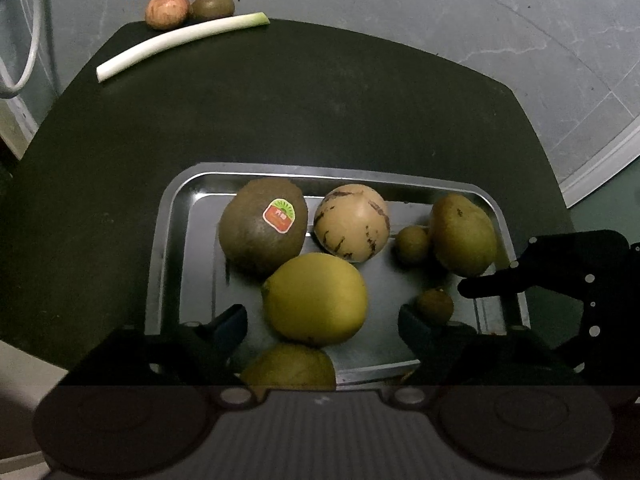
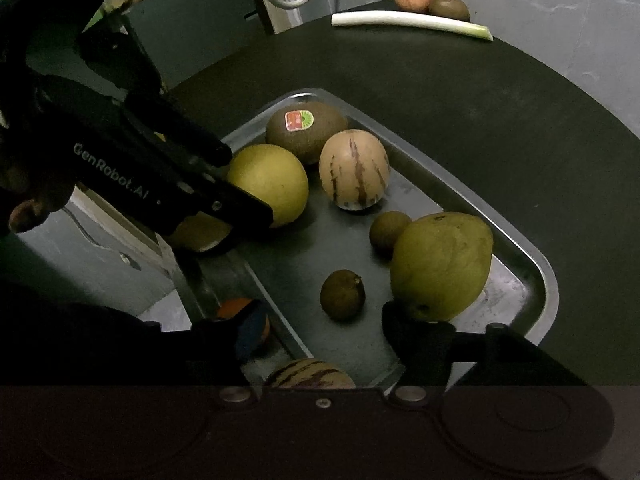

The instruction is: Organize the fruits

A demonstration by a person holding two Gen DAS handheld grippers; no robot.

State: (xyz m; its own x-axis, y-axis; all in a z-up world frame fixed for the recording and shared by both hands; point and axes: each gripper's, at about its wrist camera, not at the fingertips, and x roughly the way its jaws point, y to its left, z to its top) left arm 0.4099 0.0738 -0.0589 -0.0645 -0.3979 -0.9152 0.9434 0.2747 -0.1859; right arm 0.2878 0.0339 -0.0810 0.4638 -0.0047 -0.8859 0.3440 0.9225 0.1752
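Dim light. Steel tray [image 1: 180,196] at the near side of a dark table [image 1: 280,112], most fruit already in it.

Left gripper [image 1: 322,324] hangs over the tray's near end, pointing steeply down, jaws spread. A lemon [image 1: 315,298] lies on the tray floor between them; no pad presses on it, so we read it as let go. A kiwi [image 1: 262,226] with a sticker touches the lemon on the far side.

Right gripper [image 2: 324,326] likewise stands apart and empty. A small brown fruit [image 2: 343,294] lies on the tray between its fingers, clear of both. Its right finger [image 2: 416,344] sits just against the base of a green mango [image 2: 442,266].

Still outside the tray: an apple [image 1: 167,11] and a second kiwi [image 1: 212,6], touching, at the table's far edge, well apart from both grippers, dead ahead and to the left in the left wrist view. A leek [image 1: 180,42] lies just in front of them, long axis across our reach, green end to the right. The second kiwi's long axis runs roughly parallel to it.

We judge the left hand slightly better placed, and it would need to reach over the leek.
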